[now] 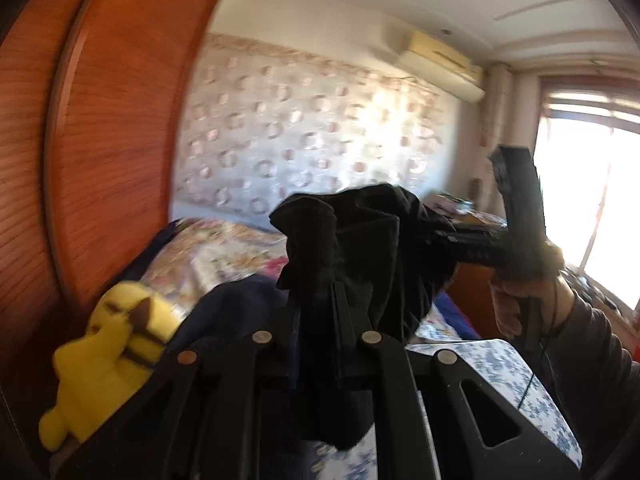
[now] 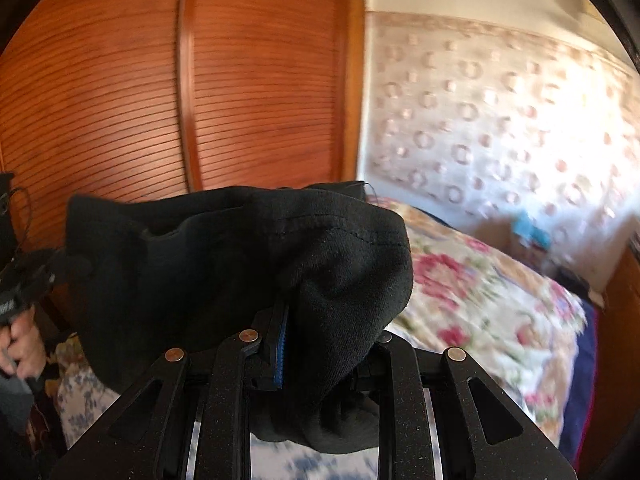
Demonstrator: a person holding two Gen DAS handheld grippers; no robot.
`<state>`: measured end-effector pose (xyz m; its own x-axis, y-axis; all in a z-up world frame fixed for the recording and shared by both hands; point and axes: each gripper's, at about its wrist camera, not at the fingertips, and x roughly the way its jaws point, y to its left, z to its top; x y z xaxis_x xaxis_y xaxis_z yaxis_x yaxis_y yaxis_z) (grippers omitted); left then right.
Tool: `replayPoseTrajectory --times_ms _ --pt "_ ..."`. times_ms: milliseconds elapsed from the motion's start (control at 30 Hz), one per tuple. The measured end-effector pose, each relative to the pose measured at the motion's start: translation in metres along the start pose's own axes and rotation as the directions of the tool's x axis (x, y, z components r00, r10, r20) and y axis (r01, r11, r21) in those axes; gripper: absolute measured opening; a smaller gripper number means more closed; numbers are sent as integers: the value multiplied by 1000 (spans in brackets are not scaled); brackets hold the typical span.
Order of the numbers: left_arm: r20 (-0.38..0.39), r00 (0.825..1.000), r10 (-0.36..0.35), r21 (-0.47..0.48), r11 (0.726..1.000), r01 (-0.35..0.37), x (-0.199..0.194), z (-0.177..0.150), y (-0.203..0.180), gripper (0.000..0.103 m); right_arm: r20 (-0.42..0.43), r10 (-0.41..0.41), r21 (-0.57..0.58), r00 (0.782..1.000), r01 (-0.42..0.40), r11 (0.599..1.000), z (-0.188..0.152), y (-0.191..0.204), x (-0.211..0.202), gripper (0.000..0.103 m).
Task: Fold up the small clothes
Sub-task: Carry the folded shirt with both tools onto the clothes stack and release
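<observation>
Pinching a black knit garment (image 1: 360, 248) between my left gripper (image 1: 316, 292) fingers, nearly closed, cloth bunched over the tips and hanging down between the arms. My right gripper (image 2: 316, 312) is nearly closed too, clamped on the same black cloth, which drapes over its fingers and hides the tips. The garment is up in the air between the two tools, above the bed. In the left view I see the other gripper gripped by a hand (image 1: 516, 304) in a grey sleeve. Below lies a floral bedspread (image 2: 480, 300). A yellow plush toy (image 1: 108, 360) sits at lower left. Behind stand slatted wooden wardrobe doors (image 2: 120, 100).
</observation>
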<state>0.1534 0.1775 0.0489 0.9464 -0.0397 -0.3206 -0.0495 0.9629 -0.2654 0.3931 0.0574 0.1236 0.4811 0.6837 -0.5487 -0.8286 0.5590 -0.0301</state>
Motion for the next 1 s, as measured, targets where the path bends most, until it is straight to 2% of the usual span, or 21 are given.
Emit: replayPoseTrajectory --times_ms 100,233,300,333,367,467,500,700,800,933,1000 --pt "-42 997 62 -48 997 -64 4 -20 29 10 -51 56 -65 997 -59 996 17 26 56 19" --pt "-108 987 120 -96 987 -130 14 -42 58 10 -121 80 -77 990 -89 993 19 44 115 18" --pt "-139 980 140 -101 983 -155 21 -53 66 10 -144 74 -52 987 -83 995 18 46 136 20" --pt "-149 977 150 -95 982 -165 23 -58 68 10 -154 47 -44 987 -54 998 16 45 145 21" --pt "-156 974 166 -84 980 -181 25 -61 67 10 -157 16 -34 987 -22 999 15 43 152 27" --pt "-158 970 185 -64 978 -197 22 -69 64 10 -129 -60 10 990 62 998 13 31 151 49" --pt "-158 969 192 -60 977 -203 21 -70 62 10 -96 -78 37 992 82 996 11 23 141 52" --pt "-118 963 241 -13 970 -244 5 -69 59 15 -19 -28 38 999 29 999 5 25 113 52" --pt "-103 957 271 27 963 -270 -5 -66 55 18 -42 9 35 999 -7 999 -7 36 117 52" --pt "-90 952 291 80 955 -285 -14 -63 48 24 -87 -22 48 996 27 999 -22 38 137 55" --pt "-88 951 298 105 952 -288 -17 -62 43 33 -90 -36 70 995 42 997 -30 34 144 57"
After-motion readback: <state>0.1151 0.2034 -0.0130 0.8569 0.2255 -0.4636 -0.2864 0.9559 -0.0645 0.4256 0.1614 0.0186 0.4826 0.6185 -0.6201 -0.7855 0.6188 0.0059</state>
